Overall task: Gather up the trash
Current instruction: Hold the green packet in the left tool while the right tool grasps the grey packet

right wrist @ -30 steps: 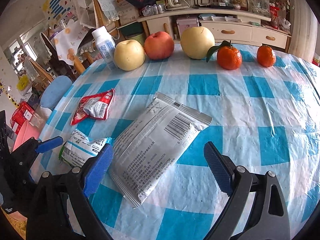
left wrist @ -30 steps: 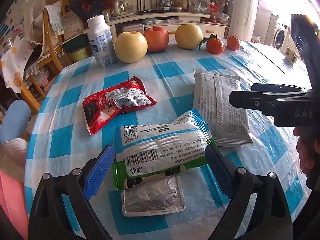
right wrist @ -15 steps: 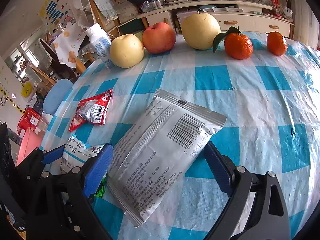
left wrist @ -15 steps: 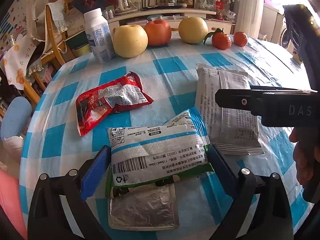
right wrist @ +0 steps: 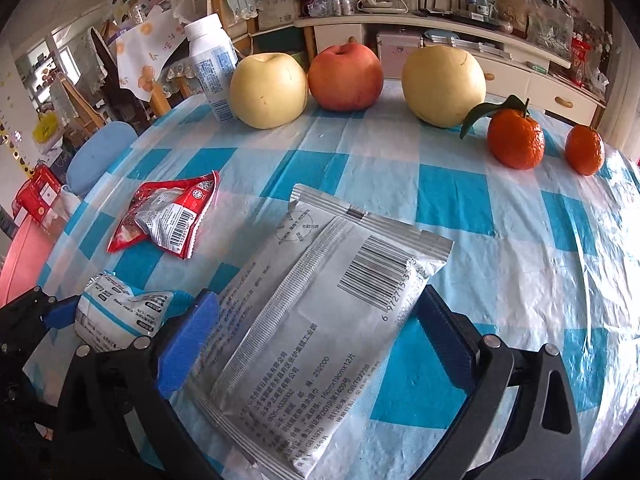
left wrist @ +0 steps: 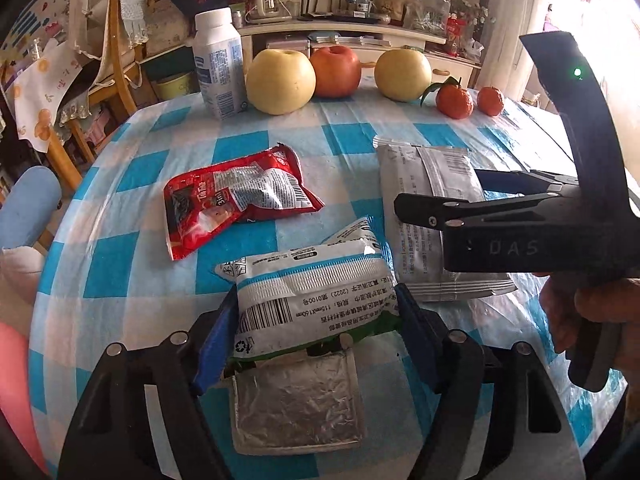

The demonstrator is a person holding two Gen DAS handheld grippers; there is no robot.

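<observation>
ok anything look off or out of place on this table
Yes: four spent packets litter the checked tablecloth in front of a tidy row of fruit. A crumpled red sachet, a grey barcode pouch, a flat foil packet, and a white-and-blue wrapper pinched by the left gripper.

L gripper (left wrist: 316,324) pads pinched in w/ contact both sides; R gripper (right wrist: 320,340) jaws spread wide.
</observation>
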